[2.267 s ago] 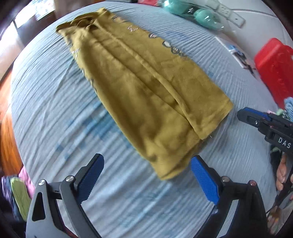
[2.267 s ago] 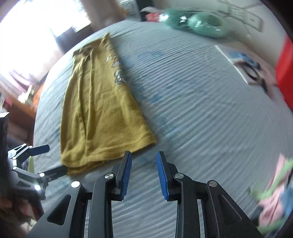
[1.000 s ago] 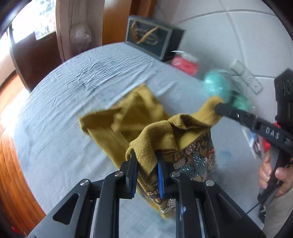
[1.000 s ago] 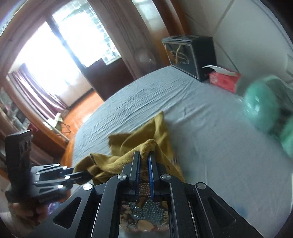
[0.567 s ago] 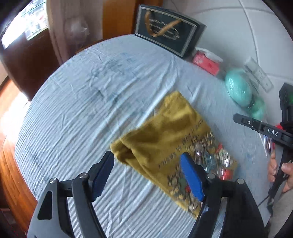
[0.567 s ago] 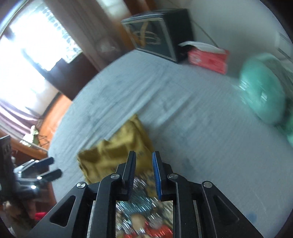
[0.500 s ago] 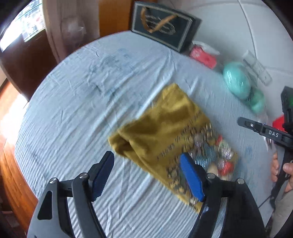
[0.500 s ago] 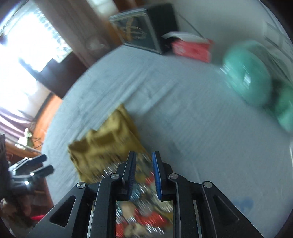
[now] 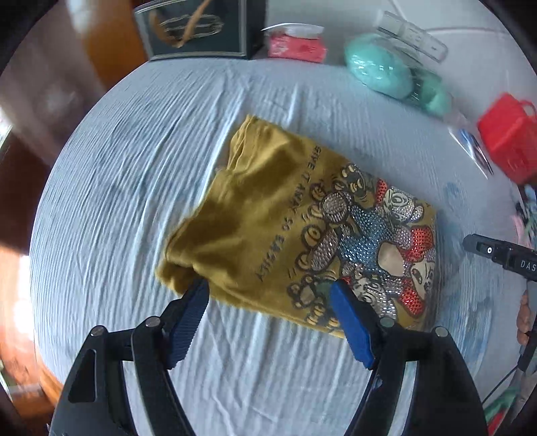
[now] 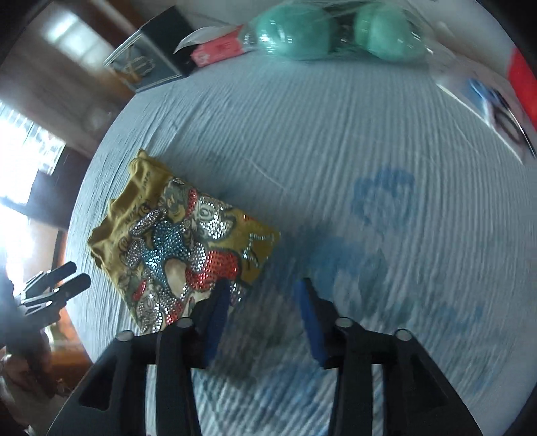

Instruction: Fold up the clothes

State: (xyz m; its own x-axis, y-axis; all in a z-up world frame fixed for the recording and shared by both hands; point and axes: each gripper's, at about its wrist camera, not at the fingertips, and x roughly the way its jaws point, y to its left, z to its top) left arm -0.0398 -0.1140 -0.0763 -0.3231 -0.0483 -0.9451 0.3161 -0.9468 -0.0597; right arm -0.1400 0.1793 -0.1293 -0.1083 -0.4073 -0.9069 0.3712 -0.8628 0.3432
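Through the left wrist camera I saw the left hand-held gripper [image 9: 270,310] released, its blue pads spread wide over the near edge of the mustard shirt [image 9: 268,218] and pressing on nothing. The shirt lay folded into a compact block in the middle of the bed [image 9: 134,151], its rhinestone cartoon print facing up on the right half. At the far edge stood a dark box [image 9: 198,30], a red tissue pack [image 9: 297,47] and a bag of teal balls [image 9: 396,75]; a red basket [image 9: 506,137] sat far right. The right hand-held gripper [image 9: 496,255] reached in from the right edge, with fingers [image 9: 525,318] of a hand below it.

Through the right wrist camera, which was blurred, I saw the right hand-held gripper [image 10: 265,302] with its jaws opening and nothing between them. Its left pad stood just beside the shirt's near right corner [image 10: 188,248]; I could not tell whether it touched. The shirt lay to the left on the bed sheet [image 10: 335,151], and the left hand-held gripper [image 10: 57,285] showed at the left edge.
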